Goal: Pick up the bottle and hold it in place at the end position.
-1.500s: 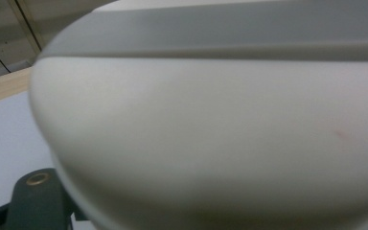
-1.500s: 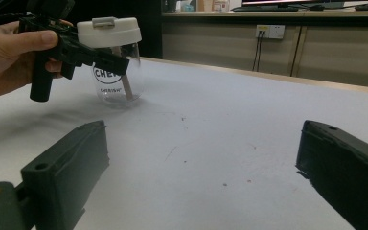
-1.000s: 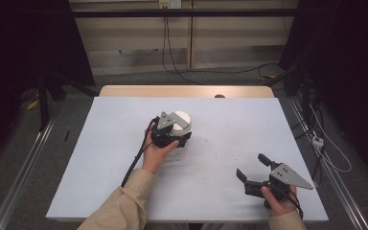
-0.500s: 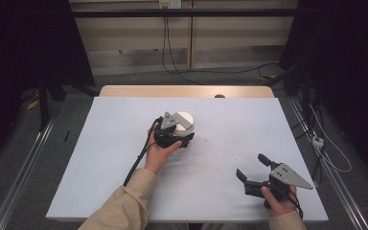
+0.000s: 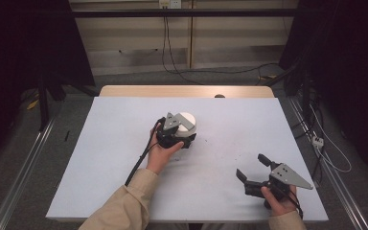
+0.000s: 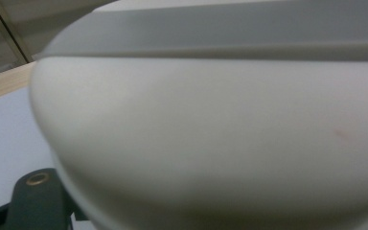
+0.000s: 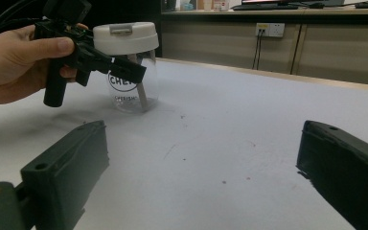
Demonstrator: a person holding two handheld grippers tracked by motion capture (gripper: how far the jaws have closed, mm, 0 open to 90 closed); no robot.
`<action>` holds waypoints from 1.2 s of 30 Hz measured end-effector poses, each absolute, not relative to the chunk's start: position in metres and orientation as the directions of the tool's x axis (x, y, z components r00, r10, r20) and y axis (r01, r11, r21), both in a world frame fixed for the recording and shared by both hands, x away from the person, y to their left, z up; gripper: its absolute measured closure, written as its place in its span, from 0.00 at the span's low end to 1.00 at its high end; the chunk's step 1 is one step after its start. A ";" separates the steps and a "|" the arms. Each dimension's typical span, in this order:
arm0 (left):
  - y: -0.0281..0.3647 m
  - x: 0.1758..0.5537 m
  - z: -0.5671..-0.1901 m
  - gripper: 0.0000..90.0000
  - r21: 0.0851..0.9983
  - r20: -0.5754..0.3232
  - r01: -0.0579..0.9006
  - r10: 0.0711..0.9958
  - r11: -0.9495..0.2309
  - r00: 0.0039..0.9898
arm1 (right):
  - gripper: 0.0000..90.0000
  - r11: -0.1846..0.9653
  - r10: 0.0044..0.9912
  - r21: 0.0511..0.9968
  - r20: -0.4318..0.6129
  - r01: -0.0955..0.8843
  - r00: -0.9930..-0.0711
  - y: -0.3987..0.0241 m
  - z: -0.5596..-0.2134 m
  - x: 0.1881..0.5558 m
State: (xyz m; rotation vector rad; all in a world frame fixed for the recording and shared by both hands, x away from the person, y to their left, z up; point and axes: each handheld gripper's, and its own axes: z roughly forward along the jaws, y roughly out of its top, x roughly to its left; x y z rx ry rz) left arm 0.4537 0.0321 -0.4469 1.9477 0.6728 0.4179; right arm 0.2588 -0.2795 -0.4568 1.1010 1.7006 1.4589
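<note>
Gripping white-lidded jar (image 5: pixel 186 125): left gripper (image 5: pixel 181 136), shut.

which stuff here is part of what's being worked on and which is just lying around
In the job:
- clear jar standing on the table, printed lettering on its side
- white lid on the jar
- left gripper, jaws shut against the jar just under the lid

Lying about or idle:
- right gripper, jaws open on nothing, apart from the jar
- white table
- cables on the floor behind
</note>
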 end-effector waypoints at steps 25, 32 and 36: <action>0.033 0.453 -0.451 0.21 0.907 0.004 0.254 0.610 -0.337 0.792 | 0.03 0.069 0.879 0.968 0.054 0.240 -0.473 -0.265 -0.455 0.280; 0.034 0.453 -0.451 0.21 0.908 0.004 0.252 0.607 -0.336 0.795 | 0.03 0.077 0.866 0.963 0.065 0.259 -0.496 -0.255 -0.452 0.291; 0.034 0.453 -0.451 0.21 0.907 0.004 0.252 0.607 -0.337 0.795 | 0.03 0.090 0.860 0.961 0.057 0.260 -0.507 -0.247 -0.449 0.298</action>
